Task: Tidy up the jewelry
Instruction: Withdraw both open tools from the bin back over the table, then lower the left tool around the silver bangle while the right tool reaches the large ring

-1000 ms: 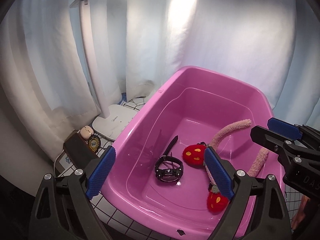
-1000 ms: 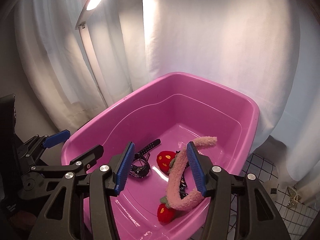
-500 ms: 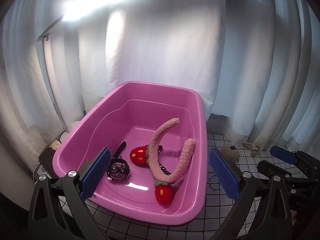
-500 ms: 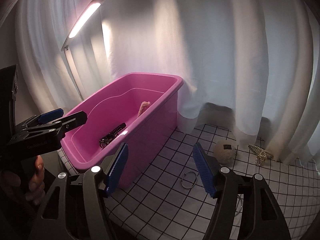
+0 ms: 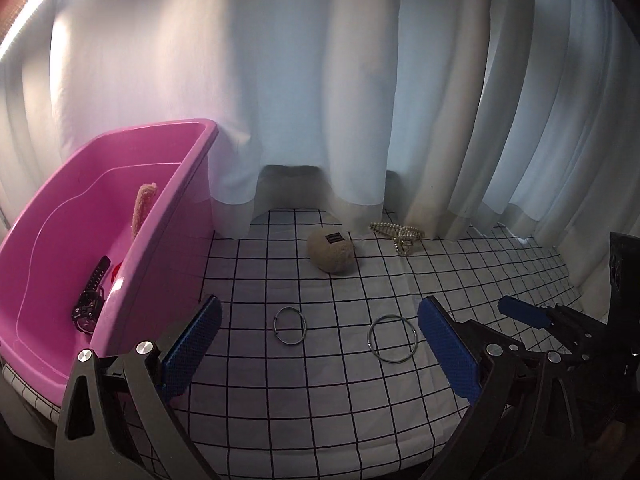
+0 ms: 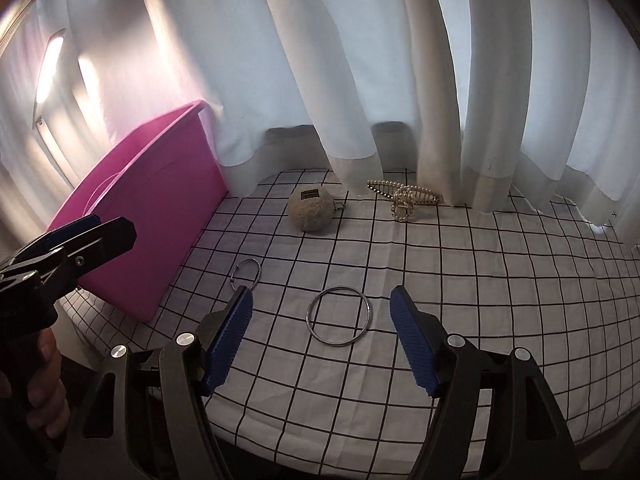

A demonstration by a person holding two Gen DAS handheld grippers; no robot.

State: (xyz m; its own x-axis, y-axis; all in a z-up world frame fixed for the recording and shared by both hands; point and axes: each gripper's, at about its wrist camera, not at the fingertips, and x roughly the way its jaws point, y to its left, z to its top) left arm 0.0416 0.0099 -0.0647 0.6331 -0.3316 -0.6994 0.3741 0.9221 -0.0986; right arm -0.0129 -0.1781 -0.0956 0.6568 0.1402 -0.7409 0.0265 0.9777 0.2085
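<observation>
Both claws have swung away from the pink tub [image 5: 160, 240] to the checked cloth [image 6: 480, 280]. The right claw [image 6: 320, 336] gapes empty over the large ring [image 6: 339, 316]; the left claw [image 5: 320, 344], also spread and empty, frames the small ring [image 5: 290, 325]. Ahead lie a fuzzy ball [image 6: 312, 211] and pearl clip [image 6: 406, 198]. Left, the tub holds a watch [image 5: 90, 296] and a fuzzy headband [image 5: 142, 210].

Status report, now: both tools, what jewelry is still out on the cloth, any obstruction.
Left tool open, empty. Right tool open, empty, framing large ring. Small ring, pearl clip, fuzzy ball outside pink bin. No obstruction.
</observation>
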